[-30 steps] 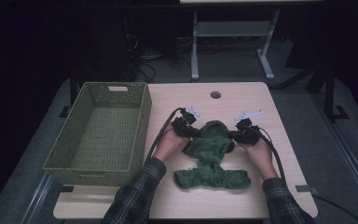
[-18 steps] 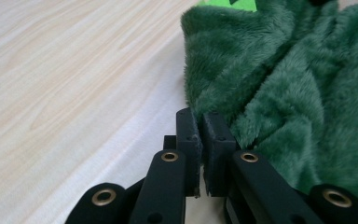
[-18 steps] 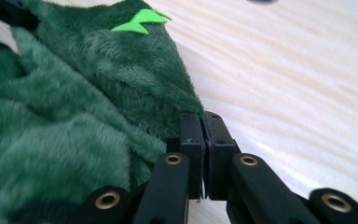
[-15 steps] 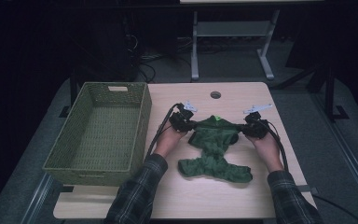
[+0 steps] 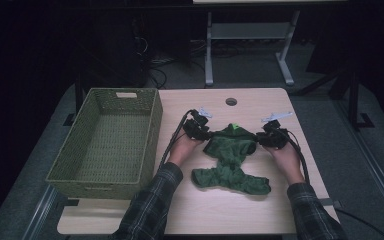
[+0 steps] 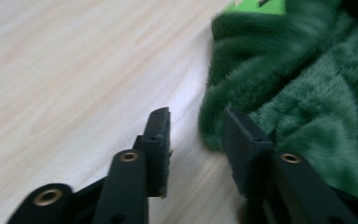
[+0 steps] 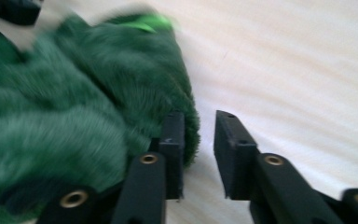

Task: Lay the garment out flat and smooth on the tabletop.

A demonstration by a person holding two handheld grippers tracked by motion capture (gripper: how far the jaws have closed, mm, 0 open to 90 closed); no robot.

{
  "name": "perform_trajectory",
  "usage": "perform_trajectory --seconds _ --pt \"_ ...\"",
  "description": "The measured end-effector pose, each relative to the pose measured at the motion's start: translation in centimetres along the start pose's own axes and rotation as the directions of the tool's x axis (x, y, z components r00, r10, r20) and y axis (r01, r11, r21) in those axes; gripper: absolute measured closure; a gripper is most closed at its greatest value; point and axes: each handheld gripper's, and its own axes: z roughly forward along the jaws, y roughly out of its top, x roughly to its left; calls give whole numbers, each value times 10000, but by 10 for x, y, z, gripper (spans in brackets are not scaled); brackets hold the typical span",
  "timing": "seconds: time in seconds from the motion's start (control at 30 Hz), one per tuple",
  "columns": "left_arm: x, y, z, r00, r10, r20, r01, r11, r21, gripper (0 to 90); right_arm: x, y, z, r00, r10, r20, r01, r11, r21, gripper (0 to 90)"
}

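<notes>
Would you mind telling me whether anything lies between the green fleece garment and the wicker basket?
Nothing visible does. Bare table separates the green fleece garment from the wicker basket; the left gripper sits at the garment's basket-side edge, jaws open.

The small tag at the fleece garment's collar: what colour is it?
Bright lime green tag, against the dark green fleece garment; clearest in the left gripper view.

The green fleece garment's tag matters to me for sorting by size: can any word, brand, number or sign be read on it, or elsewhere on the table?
Bright green tag at the neck of the green fleece garment: a dark mark shows at the frame edge in the left gripper view, cut off and blurred, not readable.
Woven basket: pale label on the far rim, too small to read.
Nothing else bears text.
</notes>
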Motion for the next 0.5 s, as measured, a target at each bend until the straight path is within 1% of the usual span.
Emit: perform_trajectory --seconds 0.03,0.07,0.1,0.17,0.2,0.23,0.27,0.3,0.37,0.4,0.43,0.47,0.5 --pt "0 2 -4 10000 3 20 -3 10000 -46 585 -1 1 -5 10000 78 7 -78 9998 -205 711" --pt "-1 3 -6 9998 -149 106 151 9998 -136 559 -2 2 -10 9997 220 -79 -223 9993 -311 699" --pt "-2 4 -9 9992 -281 279 282 9996 -41 522 -2 3 -12 9995 266 -142 -272 9986 -456 688" --pt "-6 4 -14 9991 -171 385 167 9998 106 487 -1 2 -16 9992 320 -220 -329 9985 -428 673" --pt "-9 3 -18 9984 -253 503 248 9996 98 464 -1 2 -18 9991 321 -265 -332 9986 -411 663" --pt "-11 3 -21 9967 -359 725 356 9994 46 432 1 1 -20 9980 479 -403 -493 9982 -341 657" --pt "-14 2 -25 9954 -421 866 424 9991 -11 415 2 1 -23 9969 538 -576 -558 9979 -337 641" --pt "-17 2 -29 9954 -395 877 397 9992 -6 396 4 1 -25 9967 495 -637 -515 9982 -306 636" --pt "-23 0 -38 9948 -280 984 287 9996 -63 356 10 2 -32 9977 314 -593 -333 9989 -320 618" --pt "-26 -1 -43 9941 -267 1054 278 9996 -89 335 12 2 -35 9976 259 -640 -284 9988 -396 609" --pt "-29 -2 -48 9942 -215 1054 228 9997 -109 314 15 3 -38 9975 186 -676 -215 9989 -418 606" --pt "-32 -4 -53 9945 -200 1029 227 9994 -252 299 18 4 -41 9975 123 -695 -155 9988 -464 597" --pt "-34 -6 -59 9953 -82 965 106 9996 -245 280 20 4 -44 9975 80 -703 -115 9988 -485 586"
